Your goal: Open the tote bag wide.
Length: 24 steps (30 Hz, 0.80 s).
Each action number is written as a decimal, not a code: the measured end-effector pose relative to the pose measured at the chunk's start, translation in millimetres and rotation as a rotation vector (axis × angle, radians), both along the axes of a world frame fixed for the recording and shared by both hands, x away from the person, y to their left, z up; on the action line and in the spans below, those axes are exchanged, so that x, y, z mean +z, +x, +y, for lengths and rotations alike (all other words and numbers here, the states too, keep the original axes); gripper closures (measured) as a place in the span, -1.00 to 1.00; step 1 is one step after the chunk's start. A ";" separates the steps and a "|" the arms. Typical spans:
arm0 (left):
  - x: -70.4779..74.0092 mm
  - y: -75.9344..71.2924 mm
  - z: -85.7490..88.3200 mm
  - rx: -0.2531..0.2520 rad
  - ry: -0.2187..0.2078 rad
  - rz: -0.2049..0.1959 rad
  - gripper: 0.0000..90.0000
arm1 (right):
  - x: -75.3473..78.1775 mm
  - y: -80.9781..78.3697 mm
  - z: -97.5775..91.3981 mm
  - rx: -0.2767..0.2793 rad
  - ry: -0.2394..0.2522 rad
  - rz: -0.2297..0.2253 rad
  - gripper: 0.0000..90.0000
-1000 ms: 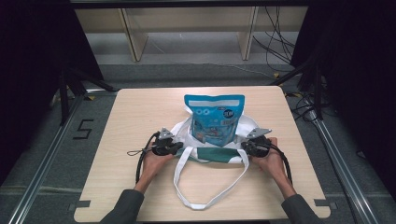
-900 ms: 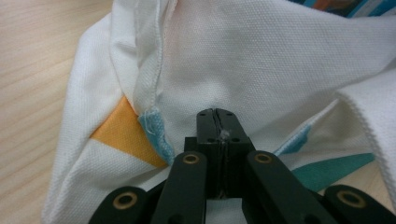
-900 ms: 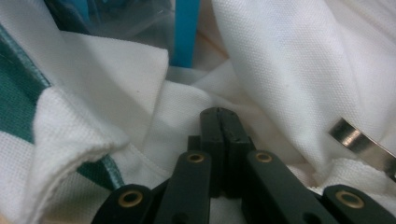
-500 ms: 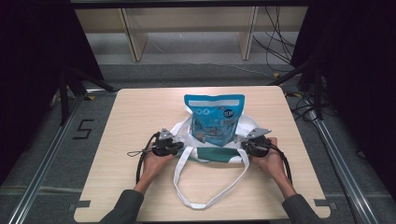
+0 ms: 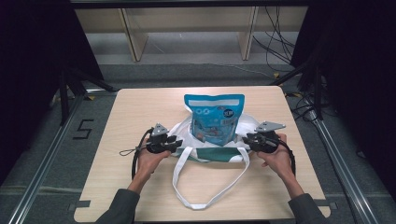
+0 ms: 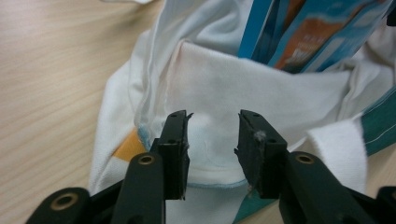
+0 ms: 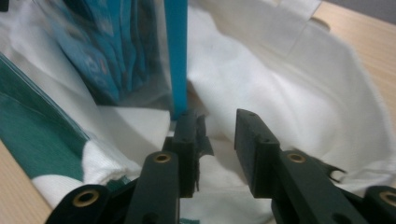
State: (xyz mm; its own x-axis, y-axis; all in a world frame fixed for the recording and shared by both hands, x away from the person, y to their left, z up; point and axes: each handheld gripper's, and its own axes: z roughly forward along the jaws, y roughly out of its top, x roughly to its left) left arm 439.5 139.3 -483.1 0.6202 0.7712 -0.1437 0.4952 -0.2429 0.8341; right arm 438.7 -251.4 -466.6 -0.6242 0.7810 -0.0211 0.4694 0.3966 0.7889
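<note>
Flanking the white tote bag (image 5: 187,128) mid-table, with the blue snack pouch (image 5: 214,117) standing inside, our left gripper (image 6: 212,140) and right gripper (image 7: 217,137) had just been opening, jaws spread, nothing pinched.

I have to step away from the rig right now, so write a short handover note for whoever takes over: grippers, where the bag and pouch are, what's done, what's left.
Left gripper: jaws have just been opening, now apart, white cloth of the tote bag behind them but not pinched.
Right gripper: the same, jaws just opened, nothing clamped, at the bag's other side.
Blue snack pouch: stands upright in the bag's mouth, upper part sticking out. Bag sits mid-table, handle loop lying toward the person.
Done: pouch is in the bag, both sides released.
Left: probably settle the pouch deeper or gather the handles; judge on taking over.
</note>
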 end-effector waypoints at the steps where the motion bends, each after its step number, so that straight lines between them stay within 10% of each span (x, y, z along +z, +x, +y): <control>1: 2.2 -0.7 0.1 0.005 -0.004 -0.009 0.34 | 3.7 -0.2 -2.2 0.005 0.004 -0.004 0.51; 15: 23.5 -16.8 7.5 0.002 -0.065 0.018 -0.05 | 18.1 -13.1 -3.7 -0.044 0.063 0.006 0.11; 24: 23.0 -29.9 5.0 -0.036 -0.033 0.023 -0.18 | 23.0 -18.6 -6.9 -0.038 0.067 -0.009 -0.02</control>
